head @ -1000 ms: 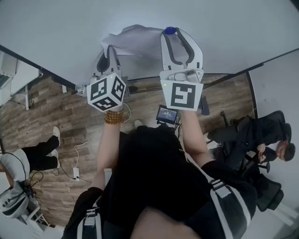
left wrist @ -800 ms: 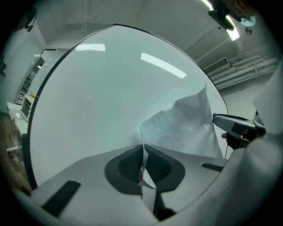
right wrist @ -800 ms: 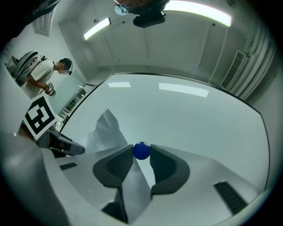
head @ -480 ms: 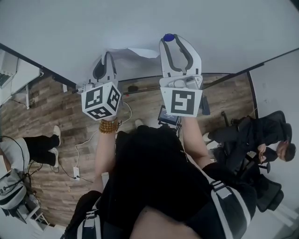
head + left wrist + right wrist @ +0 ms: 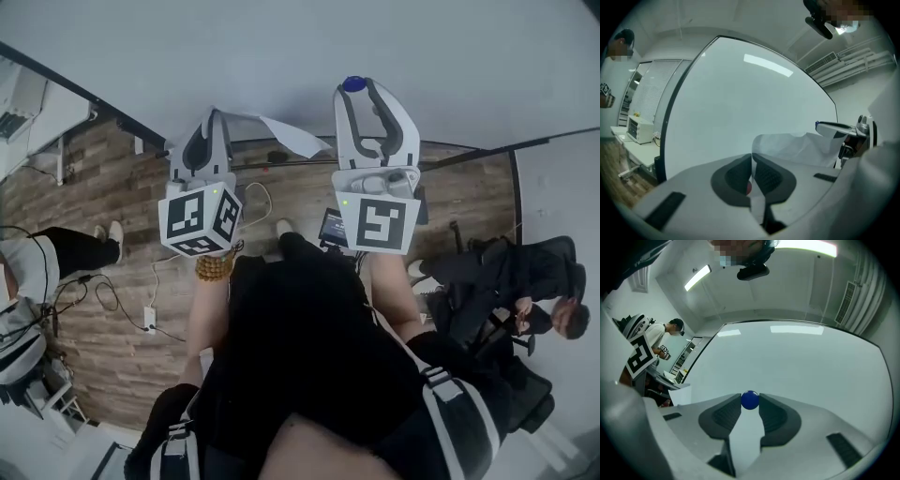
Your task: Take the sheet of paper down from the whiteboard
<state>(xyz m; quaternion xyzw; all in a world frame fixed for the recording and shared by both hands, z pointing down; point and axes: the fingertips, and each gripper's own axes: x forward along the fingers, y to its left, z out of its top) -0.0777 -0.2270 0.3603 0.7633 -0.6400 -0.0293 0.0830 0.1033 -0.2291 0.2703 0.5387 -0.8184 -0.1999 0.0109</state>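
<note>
Both grippers are raised in front of the whiteboard [image 5: 281, 47], pointing at it roughly level. Left gripper [image 5: 214, 117]: fingers [image 5: 771, 177] fully closed, with the edge of the sheet of paper [image 5: 797, 147] pinched flat between the pads. The sheet is off the board face. It hangs loose and creased from the left gripper and trails sideways toward the right gripper [image 5: 362, 90]. In the head view its free corner sits between the two grippers, over the board's lower frame. Whether the far end of the sheet touches the right gripper cannot be told. Right gripper: fingers [image 5: 774, 417] stand fairly wide but are not empty. A round blue magnet [image 5: 750, 400] is clamped between the two tips, touching both, and no paper lies between them. In the right gripper view the board surface behind the magnet is plain white. The marker cube of each gripper faces the head camera. A bead bracelet [image 5: 214, 267] is on the left wrist. Below the board is a wood-plank floor [image 5: 122, 197] with a power strip [image 5: 151, 319] and its cable lying on it. A seated person in dark clothes [image 5: 548, 305] is at the right edge of the head view. Another person [image 5: 19, 281], partly cut off, is at the left edge.
</note>
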